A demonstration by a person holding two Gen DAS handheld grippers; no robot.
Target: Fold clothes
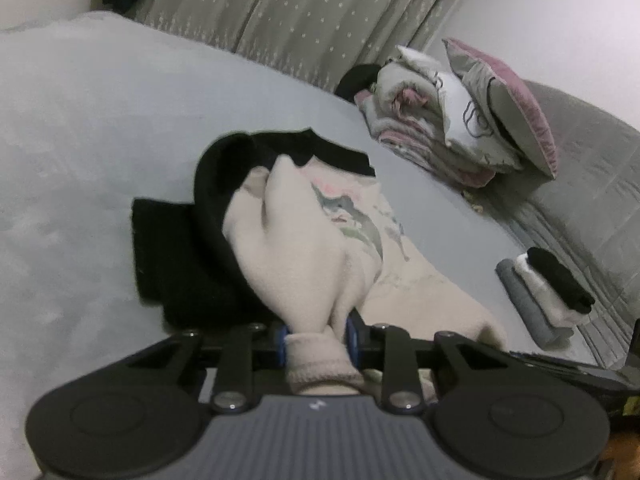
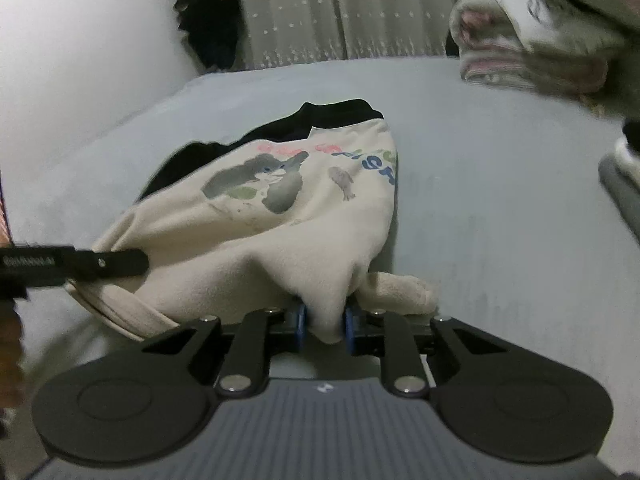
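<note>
Cream sweatshirt (image 1: 316, 248) w/ black sleeves + black collar, on grey bed sheet (image 1: 100, 128), printed front up. Bunched at near edge, pulled up into both sets of jaws.

Left gripper (image 1: 316, 340): clenched on ribbed cream hem/cuff; fabric pinched between blue pads (image 1: 353, 338), cuff end poking out behind jaws toward camera. Cloth rising from jaws in tight ridge toward print. Black sleeve (image 1: 176, 256) just left of grip, flat on sheet.

Right gripper (image 2: 325, 326): clamped on fold of cream body fabric, between blue pads (image 2: 301, 326); cloth tented up from pinch point. Loose cream cuff (image 2: 404, 286) lying on sheet just right of jaws. Cartoon animal print + coloured lettering (image 2: 276, 180) beyond grip, facing up.

Both grippers angled down toward bed, pointing across garment from near edge. In right wrist view, left gripper's black finger (image 2: 100, 264) entering from left edge, tip touching cream hem, near right jaws.

Elsewhere: stack of folded blankets + pink-edged pillow (image 1: 472, 120) far right on bed; small pile of folded clothes, grey/white/black (image 1: 548, 296), well apart to right. Dotted grey curtain (image 1: 304, 12) behind bed.
</note>
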